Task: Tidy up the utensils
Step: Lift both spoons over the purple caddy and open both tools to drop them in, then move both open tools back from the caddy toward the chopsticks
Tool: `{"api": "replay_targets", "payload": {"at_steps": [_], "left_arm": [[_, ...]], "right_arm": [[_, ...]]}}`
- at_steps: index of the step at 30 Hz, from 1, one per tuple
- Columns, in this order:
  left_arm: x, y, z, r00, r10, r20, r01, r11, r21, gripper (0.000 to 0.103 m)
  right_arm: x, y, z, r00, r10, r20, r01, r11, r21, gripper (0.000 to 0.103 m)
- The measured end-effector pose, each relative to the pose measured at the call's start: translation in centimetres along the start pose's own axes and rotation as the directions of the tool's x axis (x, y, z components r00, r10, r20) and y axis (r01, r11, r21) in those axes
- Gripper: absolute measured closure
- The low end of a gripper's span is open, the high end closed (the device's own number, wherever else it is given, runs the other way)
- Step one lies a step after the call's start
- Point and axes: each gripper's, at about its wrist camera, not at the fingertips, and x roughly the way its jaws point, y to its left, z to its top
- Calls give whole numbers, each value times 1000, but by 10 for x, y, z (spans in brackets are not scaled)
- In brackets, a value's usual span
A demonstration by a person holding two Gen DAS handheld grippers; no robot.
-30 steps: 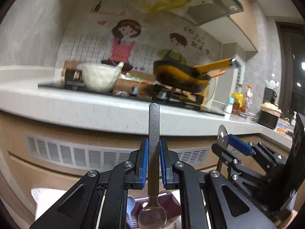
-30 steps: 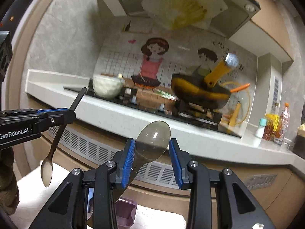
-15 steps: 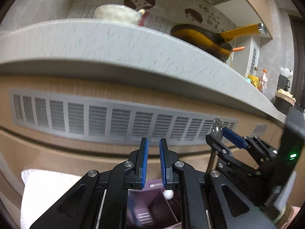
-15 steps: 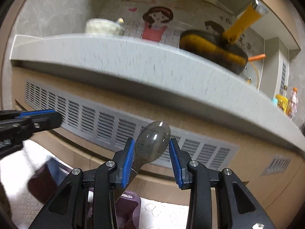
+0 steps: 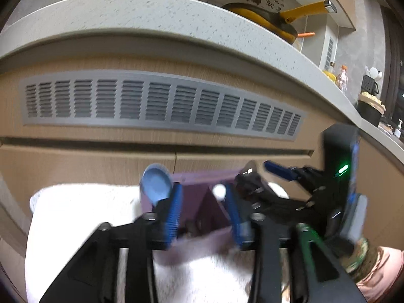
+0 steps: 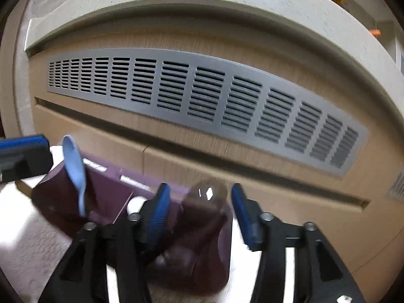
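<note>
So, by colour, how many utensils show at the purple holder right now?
Blue spoon: 1
Clear spoon: 1
White-tipped utensil: 1
Total: 3

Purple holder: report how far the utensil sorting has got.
Done: a blue spoon stands in the purple holder. In hand: both grippers, left and right, are opening over it; a clear spoon sits between the right one's fingers. Utensils left: none visible.
</note>
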Motion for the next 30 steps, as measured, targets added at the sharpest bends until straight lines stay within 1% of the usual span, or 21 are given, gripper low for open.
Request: {"api": "replay_targets", "payload": {"at_steps": [3, 5, 6, 7, 8, 10, 13, 16, 18, 19, 20, 23, 25, 26, 28, 30], "left_arm": [[-9, 1, -18, 998, 25, -54, -26, 1000, -6, 54], [-12, -1, -30, 994, 44, -98, -44, 999, 0, 46], [-13, -3, -36, 992, 47, -119, -47, 999, 5, 43], [-13, -5, -42, 989, 52, -142, -50, 999, 12, 39], [-14, -8, -49, 984, 62, -164, -60, 998, 21, 38], [-17, -15, -63, 975, 87, -202, -80, 996, 44, 38], [-25, -24, -78, 969, 96, -228, -84, 995, 61, 35], [-33, -32, -85, 966, 99, -237, -85, 994, 69, 31], [-38, -36, -88, 966, 105, -238, -89, 993, 75, 29], [-40, -37, -89, 965, 109, -239, -93, 993, 77, 27], [-44, -37, -91, 964, 118, -239, -101, 992, 80, 24], [-52, -36, -99, 959, 145, -242, -127, 988, 88, 19], [-56, -35, -104, 955, 153, -252, -134, 987, 91, 19], [-58, -35, -107, 954, 153, -259, -134, 987, 89, 19], [-62, -35, -112, 952, 147, -268, -129, 988, 86, 19], [-64, -36, -117, 950, 144, -278, -123, 988, 93, 19]], "right_arm": [[-23, -10, -7, 1000, 26, -6, -26, 999, 41, 46], [-40, -16, -13, 999, 34, -12, -34, 998, 56, 33], [-49, -18, -18, 999, 38, -18, -37, 997, 61, 31], [-59, -20, -25, 999, 41, -29, -39, 997, 64, 27], [-66, -20, -30, 998, 42, -40, -39, 997, 65, 24], [-83, -19, -45, 996, 44, -72, -39, 997, 61, 21], [-100, -14, -65, 992, 51, -112, -45, 997, 58, 14], [-115, -10, -88, 988, 45, -148, -36, 997, 63, 13], [-119, -9, -95, 985, 47, -168, -35, 997, 73, 13], [-122, -8, -100, 983, 42, -176, -28, 996, 82, 11], [-124, -8, -104, 982, 38, -182, -22, 996, 88, 7], [-136, -6, -122, 985, 15, -174, 6, 993, 117, 3], [-142, -4, -131, 984, -12, -175, 34, 992, 122, 1], [-141, -2, -132, 982, -2, -186, 25, 993, 119, 1], [-136, 3, -136, 971, 59, -234, -33, 993, 114, 1], [-133, 8, -139, 960, 95, -262, -66, 991, 118, 1]]}}
